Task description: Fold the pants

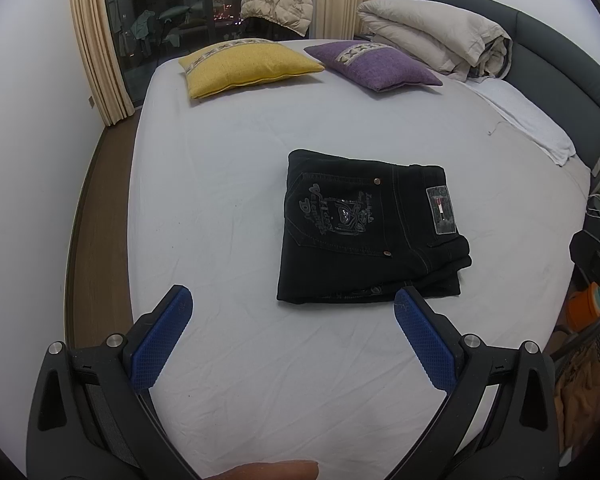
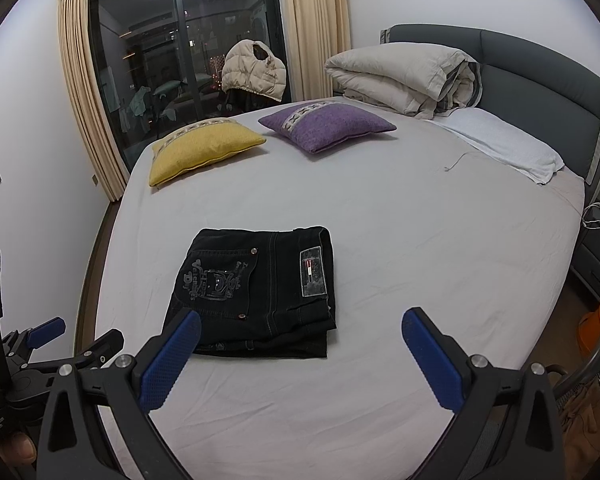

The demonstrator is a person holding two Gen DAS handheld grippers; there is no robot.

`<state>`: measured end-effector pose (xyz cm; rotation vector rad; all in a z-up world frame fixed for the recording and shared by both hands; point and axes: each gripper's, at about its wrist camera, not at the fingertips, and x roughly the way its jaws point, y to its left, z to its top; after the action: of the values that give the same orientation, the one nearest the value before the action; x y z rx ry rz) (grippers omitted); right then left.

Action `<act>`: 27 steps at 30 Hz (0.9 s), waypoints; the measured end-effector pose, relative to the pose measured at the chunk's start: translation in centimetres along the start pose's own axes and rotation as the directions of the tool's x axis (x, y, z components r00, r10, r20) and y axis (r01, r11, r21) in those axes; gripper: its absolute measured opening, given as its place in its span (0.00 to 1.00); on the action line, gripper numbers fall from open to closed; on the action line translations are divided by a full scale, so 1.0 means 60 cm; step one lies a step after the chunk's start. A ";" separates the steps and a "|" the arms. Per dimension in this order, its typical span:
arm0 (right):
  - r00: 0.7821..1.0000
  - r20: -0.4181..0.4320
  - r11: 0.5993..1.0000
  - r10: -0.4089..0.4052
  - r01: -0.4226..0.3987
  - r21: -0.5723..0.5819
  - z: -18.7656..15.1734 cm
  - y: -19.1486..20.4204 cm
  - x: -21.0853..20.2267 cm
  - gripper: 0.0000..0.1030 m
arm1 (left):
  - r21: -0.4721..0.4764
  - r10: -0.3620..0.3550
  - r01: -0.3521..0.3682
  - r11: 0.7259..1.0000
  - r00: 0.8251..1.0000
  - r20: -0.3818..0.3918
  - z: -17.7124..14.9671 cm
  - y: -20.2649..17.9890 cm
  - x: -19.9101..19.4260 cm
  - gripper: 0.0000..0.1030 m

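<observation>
Black pants are folded into a compact rectangle on the bed, back pocket w/ the embroidered logo facing up and the waistband patch toward the right side of the bundle.

Left gripper hangs above the sheet w/ its blue pads spread wide, nothing between them. Pants sit just ahead of it, a bit right of center; the right pad's tip lines up w/ the near edge of the fabric, can't tell if it actually touches.

Right gripper is same deal: jaws wide apart, holding nothing. From it the pants are ahead and to the left, and its left pad overlaps the near left corner of the bundle in view, contact unclear. Left gripper also shows at the far left of the right wrist view, low and beside the bed edge.

Farther ahead of both: yellow pillow on the left, purple pillow right next to it but not touching, folded beige duvet by the dark headboard, white pillow below the duvet. Puffy beige jacket sits in front of the dark window, curtains either side.
</observation>
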<state>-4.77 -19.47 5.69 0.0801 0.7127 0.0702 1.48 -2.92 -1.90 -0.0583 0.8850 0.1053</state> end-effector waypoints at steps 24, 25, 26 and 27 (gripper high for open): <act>1.000 -0.003 1.000 0.003 -0.003 -0.002 0.000 -0.005 -0.006 1.00 | 0.005 -0.008 0.008 1.000 1.000 -0.001 -0.005 0.003 0.002 1.00; 1.000 -0.002 1.000 0.003 -0.003 -0.002 0.001 -0.005 -0.006 1.00 | 0.006 -0.007 0.007 1.000 1.000 -0.001 -0.005 0.003 0.002 1.00; 1.000 -0.002 1.000 0.003 -0.003 -0.002 0.000 -0.005 -0.007 1.00 | 0.008 -0.008 0.008 1.000 1.000 -0.002 -0.005 0.004 0.002 1.00; 1.000 -0.002 1.000 0.003 -0.003 -0.001 0.001 -0.005 -0.007 1.00 | 0.008 -0.010 0.010 1.000 1.000 -0.003 -0.004 0.005 0.002 1.00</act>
<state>-5.04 -19.83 5.96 0.0799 0.7149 0.0741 1.34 -2.66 -2.15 -0.0556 0.8877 0.0929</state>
